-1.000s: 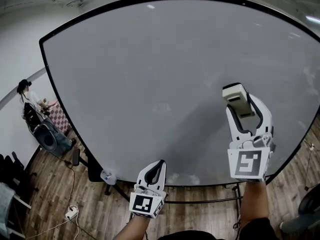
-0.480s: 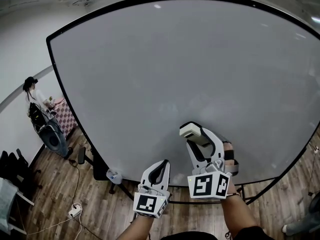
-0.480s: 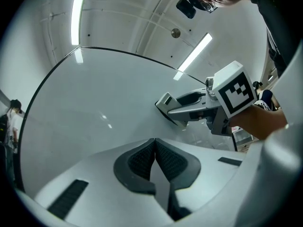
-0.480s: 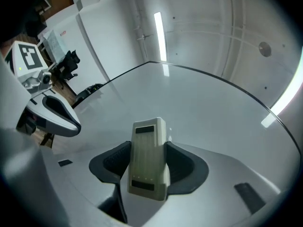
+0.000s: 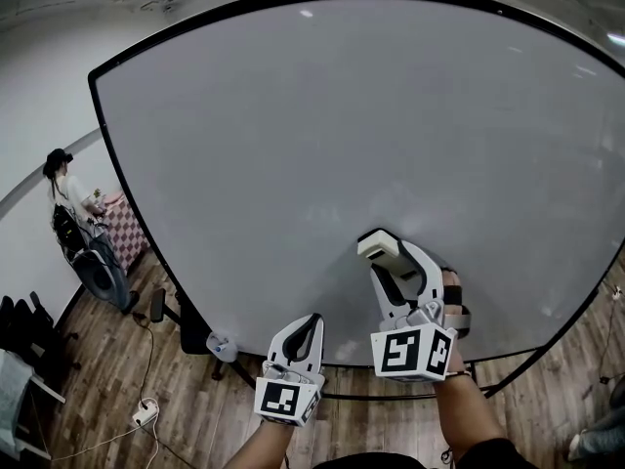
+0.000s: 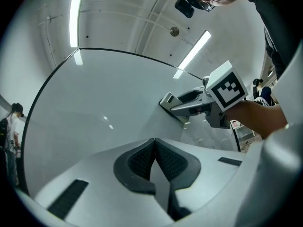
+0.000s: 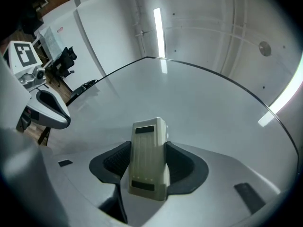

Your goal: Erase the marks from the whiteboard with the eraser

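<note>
A large whiteboard (image 5: pixel 322 145) with a black frame fills the head view; I see no clear marks on it. My right gripper (image 5: pixel 384 252) is shut on a beige eraser (image 7: pixel 149 159), whose end (image 5: pixel 381 246) rests against the board's lower middle. In the right gripper view the eraser stands between the dark pads (image 7: pixel 182 167), pointing at the board (image 7: pixel 199 108). My left gripper (image 5: pixel 309 328) hangs lower, near the board's bottom edge, shut with nothing in it. The left gripper view shows its pads (image 6: pixel 142 162) pressed together and the right gripper (image 6: pixel 189 103) against the board (image 6: pixel 94 117).
A person (image 5: pixel 66 213) stands far left beside a checkered table. A black chair (image 5: pixel 20 330), a power strip (image 5: pixel 142 414) with cable, and a small cup (image 5: pixel 221 346) on the board's stand lie below left on the wood floor.
My right gripper with the eraser swept down and left across the board from its upper right position, then nudged slightly right. The left gripper barely moved.
</note>
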`<state>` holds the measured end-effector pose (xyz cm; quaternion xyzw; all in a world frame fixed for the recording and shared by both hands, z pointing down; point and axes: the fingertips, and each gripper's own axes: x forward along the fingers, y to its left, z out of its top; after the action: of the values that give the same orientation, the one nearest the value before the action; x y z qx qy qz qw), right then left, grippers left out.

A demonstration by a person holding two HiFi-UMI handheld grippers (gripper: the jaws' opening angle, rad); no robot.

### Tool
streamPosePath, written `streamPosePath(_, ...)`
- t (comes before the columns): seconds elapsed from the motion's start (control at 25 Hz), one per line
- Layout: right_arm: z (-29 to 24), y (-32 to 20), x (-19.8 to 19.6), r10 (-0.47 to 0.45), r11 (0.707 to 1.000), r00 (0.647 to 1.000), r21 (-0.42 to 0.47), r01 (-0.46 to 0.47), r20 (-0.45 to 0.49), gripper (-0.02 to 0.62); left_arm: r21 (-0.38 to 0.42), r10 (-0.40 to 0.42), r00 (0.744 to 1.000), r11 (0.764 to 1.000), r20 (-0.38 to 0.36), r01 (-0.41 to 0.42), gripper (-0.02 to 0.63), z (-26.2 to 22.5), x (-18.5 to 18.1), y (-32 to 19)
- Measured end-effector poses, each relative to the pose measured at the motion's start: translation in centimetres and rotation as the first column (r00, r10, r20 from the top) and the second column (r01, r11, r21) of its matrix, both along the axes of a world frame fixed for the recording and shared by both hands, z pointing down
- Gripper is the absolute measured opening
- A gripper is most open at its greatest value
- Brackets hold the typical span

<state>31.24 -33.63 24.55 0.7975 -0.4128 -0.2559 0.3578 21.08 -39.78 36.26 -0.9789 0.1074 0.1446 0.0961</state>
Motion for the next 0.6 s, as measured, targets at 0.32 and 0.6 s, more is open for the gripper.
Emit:
streamPosePath(0.32, -3.5, 1.1, 0.1, 0.058, 0.995, 0.998, 0.087, -0.055, -0.030, 0.256, -0.009, 0.000, 1.000, 1.000, 0.019, 0.000, 0.020, 1.8, -1.0, -1.5)
streamPosePath(0.6, -9.8, 5.8, 3.5, 0.130, 0.975, 0.986, 0.194, -0.108, -0.103, 0.256, 0.007, 0.005, 1.000, 1.000, 0.018, -0.005, 0.020, 0.5, 0.2, 0.1)
